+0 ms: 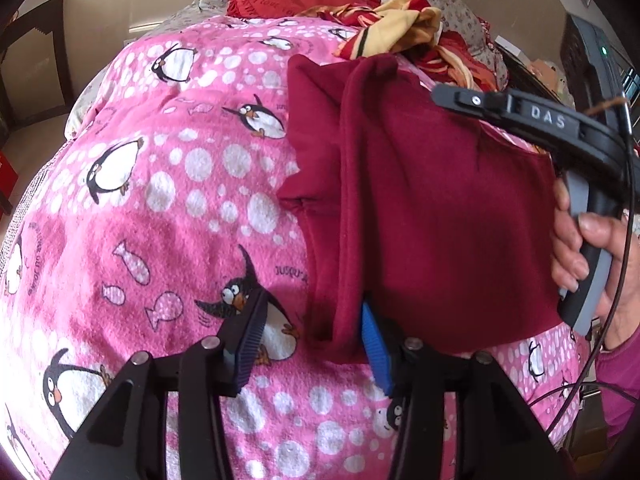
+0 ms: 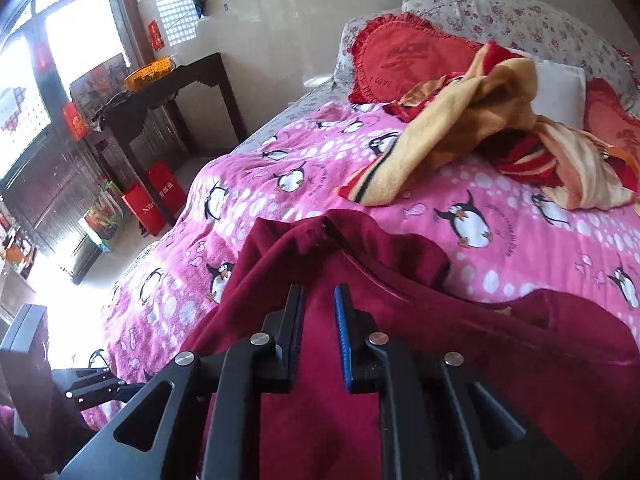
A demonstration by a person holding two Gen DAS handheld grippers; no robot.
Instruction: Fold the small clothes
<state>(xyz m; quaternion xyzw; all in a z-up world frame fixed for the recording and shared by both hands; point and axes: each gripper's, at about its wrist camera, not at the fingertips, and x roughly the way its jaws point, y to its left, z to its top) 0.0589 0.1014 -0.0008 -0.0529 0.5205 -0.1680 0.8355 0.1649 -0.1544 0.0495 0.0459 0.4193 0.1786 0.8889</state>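
A dark red garment [image 1: 432,208] lies on the pink penguin blanket [image 1: 160,200], with one side folded over. My left gripper [image 1: 312,312] is open at the garment's near edge; its blue finger [image 1: 374,344] sits against the fold and the dark finger [image 1: 250,340] is over the blanket. The right gripper body [image 1: 560,128] hovers over the garment's far right. In the right wrist view the right gripper [image 2: 320,304] is open just above the red garment [image 2: 400,320], with cloth showing between its fingers.
A yellow and red blanket [image 2: 480,120] is heaped near the red heart pillows [image 2: 400,60] at the bed's head. A dark wooden table [image 2: 180,92] with an orange basket and red bags [image 2: 152,200] stand left of the bed.
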